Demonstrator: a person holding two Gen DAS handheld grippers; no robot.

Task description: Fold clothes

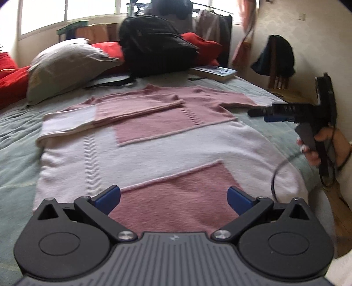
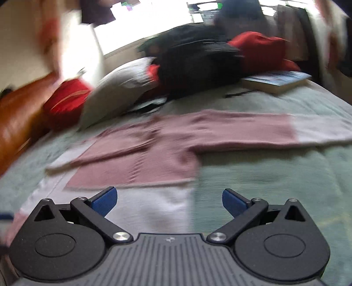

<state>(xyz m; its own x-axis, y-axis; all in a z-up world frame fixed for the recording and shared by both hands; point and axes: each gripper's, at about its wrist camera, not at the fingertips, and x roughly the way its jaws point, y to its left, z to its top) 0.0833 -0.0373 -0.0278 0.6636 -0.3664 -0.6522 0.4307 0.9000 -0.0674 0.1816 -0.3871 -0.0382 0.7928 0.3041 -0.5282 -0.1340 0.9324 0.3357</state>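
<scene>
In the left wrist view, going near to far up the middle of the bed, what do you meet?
Left gripper, open over the hem → pink and white sweater → black backpack → window.

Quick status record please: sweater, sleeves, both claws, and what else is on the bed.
sweater: pink and white sweater lying flat on green bedspread
left sleeve: folded across the chest
right sleeve: stretched out sideways
left claw: open, over the hem, holding nothing
right claw: open, at the sweater's right edge, holding nothing
other items: black backpack, pillow, book
</scene>
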